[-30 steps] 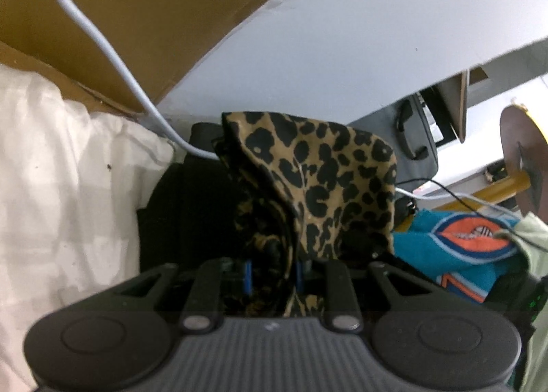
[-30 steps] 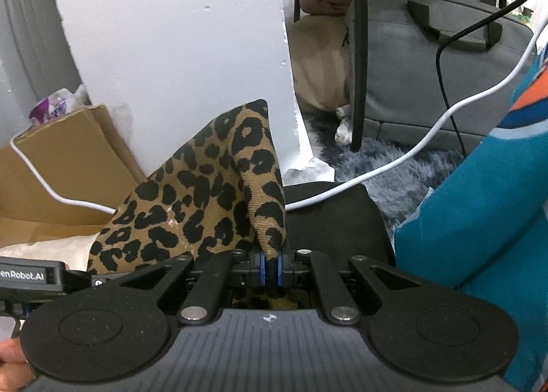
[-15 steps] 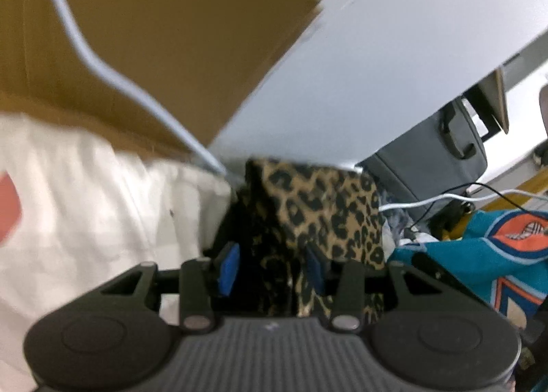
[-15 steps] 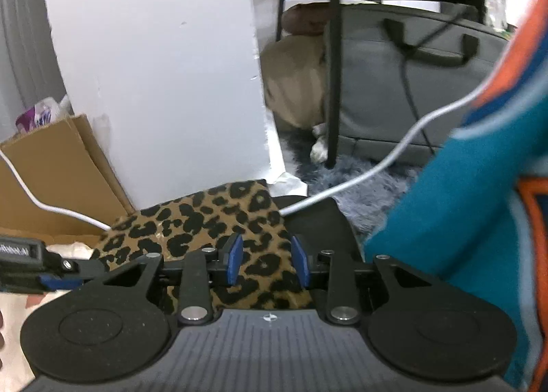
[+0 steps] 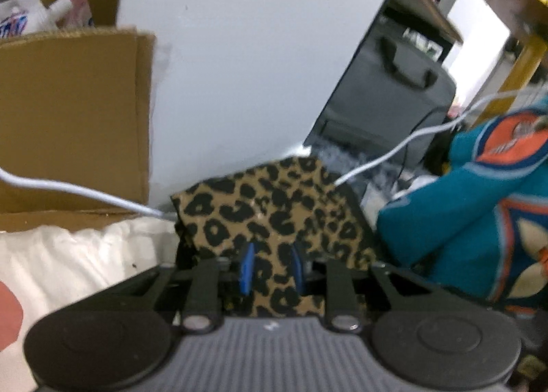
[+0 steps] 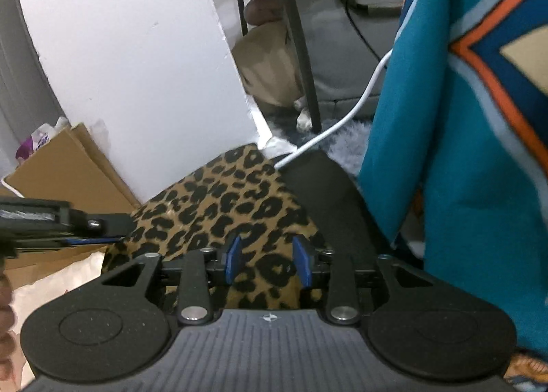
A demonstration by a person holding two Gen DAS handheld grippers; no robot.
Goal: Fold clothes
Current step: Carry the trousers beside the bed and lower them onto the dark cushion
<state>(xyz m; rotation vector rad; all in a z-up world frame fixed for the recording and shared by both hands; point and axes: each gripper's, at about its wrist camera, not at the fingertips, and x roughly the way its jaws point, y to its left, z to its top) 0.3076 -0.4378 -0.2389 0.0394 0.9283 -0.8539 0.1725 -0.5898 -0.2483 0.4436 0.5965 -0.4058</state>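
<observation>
A leopard-print cloth (image 5: 270,207) lies folded flat on a black item (image 6: 328,200). My left gripper (image 5: 272,268) is over the cloth's near edge. Its blue pads stand a little apart and its jaws are closing, with flat cloth showing in the gap and no pinch visible. Over the same cloth (image 6: 233,207), my right gripper (image 6: 268,265) has its pads wider apart and its jaws are opening, with nothing pressed between them. In the right wrist view, the left gripper (image 6: 123,225) reaches the cloth's left edge. A teal and orange garment (image 6: 462,152) hangs close on the right.
A white cable (image 5: 68,186) runs across and under the cloth's far edge. A cardboard box (image 5: 68,118) and a white panel (image 5: 257,66) stand behind. White bedding (image 5: 85,255) lies to the left. A grey bag (image 5: 394,90) and a chair leg (image 6: 301,49) are beyond.
A second ago both grippers held the cloth up, bunched in shut pads. Both let go; the cloth now lies flat and folded. The left wrist view has rolled.
</observation>
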